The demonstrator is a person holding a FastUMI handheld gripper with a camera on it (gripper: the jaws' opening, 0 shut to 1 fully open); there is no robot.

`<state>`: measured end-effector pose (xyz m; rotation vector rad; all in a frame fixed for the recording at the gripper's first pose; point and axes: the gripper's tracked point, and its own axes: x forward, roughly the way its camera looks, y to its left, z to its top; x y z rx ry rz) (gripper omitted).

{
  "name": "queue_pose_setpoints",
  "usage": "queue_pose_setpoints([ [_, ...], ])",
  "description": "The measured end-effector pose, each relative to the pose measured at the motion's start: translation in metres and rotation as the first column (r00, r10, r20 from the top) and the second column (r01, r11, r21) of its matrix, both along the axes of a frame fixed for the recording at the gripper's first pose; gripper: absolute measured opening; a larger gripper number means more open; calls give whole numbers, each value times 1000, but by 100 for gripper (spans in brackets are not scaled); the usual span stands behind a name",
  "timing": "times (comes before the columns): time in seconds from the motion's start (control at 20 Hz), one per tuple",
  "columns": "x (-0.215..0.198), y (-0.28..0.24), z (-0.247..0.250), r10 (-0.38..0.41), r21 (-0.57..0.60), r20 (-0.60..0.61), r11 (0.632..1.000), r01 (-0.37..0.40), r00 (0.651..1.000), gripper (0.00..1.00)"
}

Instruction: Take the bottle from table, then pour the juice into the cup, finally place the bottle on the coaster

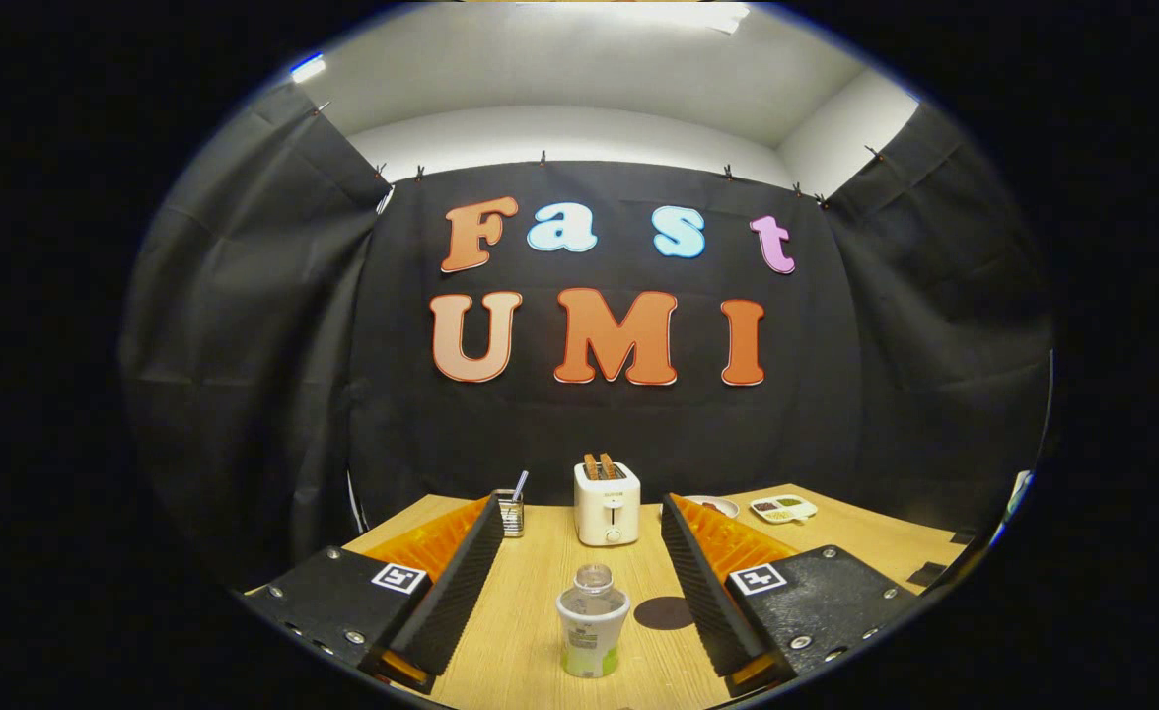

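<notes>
A small bottle [592, 631] with a clear top and a white-and-green label stands upright on the wooden table [530, 631]. It sits between my two fingers, nearer their bases than their tips. My gripper [580, 508] is open wide, and neither finger touches the bottle. A dark round coaster [663, 612] lies flat on the table just right of the bottle, close to the right finger [702, 582]. Beyond the left fingertip [475, 557] stands a small glass cup [511, 513] with a straw or spoon in it.
A white toaster [607, 503] with two slices sticking up stands beyond the fingers at the middle back. Right of it sit a small round plate [722, 506] and a divided white dish [783, 508] with food. Black cloth walls close the table's back and sides.
</notes>
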<state>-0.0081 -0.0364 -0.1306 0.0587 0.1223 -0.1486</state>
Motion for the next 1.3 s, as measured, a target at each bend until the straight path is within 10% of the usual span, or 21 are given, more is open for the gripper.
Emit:
queue_pose_setpoints([
  [1.3, 32, 7, -216, 62, 32, -290, 998, -55, 955, 82],
])
